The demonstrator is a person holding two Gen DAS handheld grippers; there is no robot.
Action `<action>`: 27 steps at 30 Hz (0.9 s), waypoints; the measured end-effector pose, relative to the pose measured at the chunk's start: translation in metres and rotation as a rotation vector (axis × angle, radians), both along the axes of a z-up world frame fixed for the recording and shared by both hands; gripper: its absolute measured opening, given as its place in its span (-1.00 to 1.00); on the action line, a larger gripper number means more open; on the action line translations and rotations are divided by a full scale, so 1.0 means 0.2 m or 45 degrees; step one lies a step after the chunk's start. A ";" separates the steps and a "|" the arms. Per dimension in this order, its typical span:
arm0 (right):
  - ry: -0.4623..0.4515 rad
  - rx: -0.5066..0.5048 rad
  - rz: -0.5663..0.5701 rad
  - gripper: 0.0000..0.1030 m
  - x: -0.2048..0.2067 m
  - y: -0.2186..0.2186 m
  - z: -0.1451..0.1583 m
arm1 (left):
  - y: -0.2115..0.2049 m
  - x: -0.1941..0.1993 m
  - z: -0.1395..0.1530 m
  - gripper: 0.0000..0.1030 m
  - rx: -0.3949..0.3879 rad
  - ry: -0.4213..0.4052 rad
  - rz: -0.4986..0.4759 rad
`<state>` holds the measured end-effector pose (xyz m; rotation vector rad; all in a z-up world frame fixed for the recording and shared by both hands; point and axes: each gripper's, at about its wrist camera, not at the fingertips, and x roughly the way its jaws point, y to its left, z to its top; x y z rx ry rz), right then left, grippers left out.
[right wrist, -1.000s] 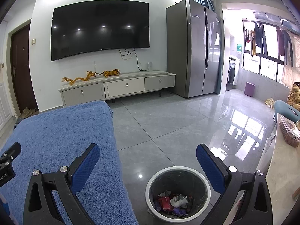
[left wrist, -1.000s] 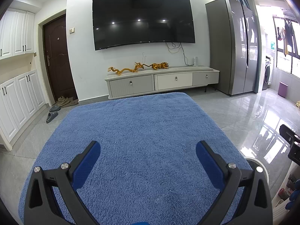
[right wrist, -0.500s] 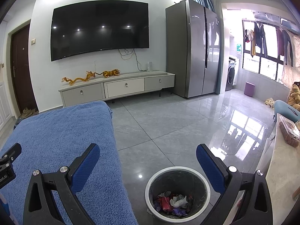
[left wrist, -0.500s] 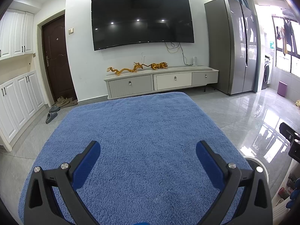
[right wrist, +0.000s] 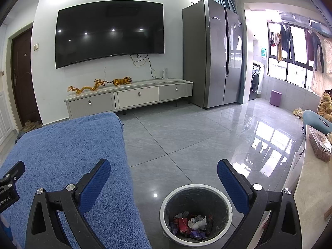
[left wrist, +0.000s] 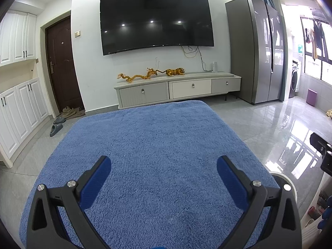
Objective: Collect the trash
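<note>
A round bin [right wrist: 196, 188] with a white rim and dark liner stands on the floor, holding crumpled wrappers [right wrist: 192, 223] in red, white and purple. My right gripper [right wrist: 164, 178] hangs open above and just behind it, with nothing between its blue pads. My left gripper [left wrist: 164, 176] is open over a blue fluffy cloth [left wrist: 153, 145] that covers a table; nothing lies between its fingers. The bin's white rim [left wrist: 287, 181] peeks in at the right of the left wrist view. The left gripper's black body [right wrist: 9, 183] shows at the left edge of the right wrist view.
A TV cabinet [right wrist: 132, 97] with gold figurines stands under a wall television [right wrist: 110, 33]. A grey fridge [right wrist: 213, 51] is to its right. A pale counter [right wrist: 313, 178] with a packet of biscuits runs along the right edge. Glossy grey tiles [right wrist: 186, 132] lie between.
</note>
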<state>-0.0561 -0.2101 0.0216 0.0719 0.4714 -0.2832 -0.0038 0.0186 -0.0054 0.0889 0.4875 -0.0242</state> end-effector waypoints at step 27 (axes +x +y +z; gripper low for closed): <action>-0.004 0.002 -0.005 1.00 -0.01 -0.01 -0.01 | -0.02 -0.03 -0.01 0.99 0.001 -0.014 -0.021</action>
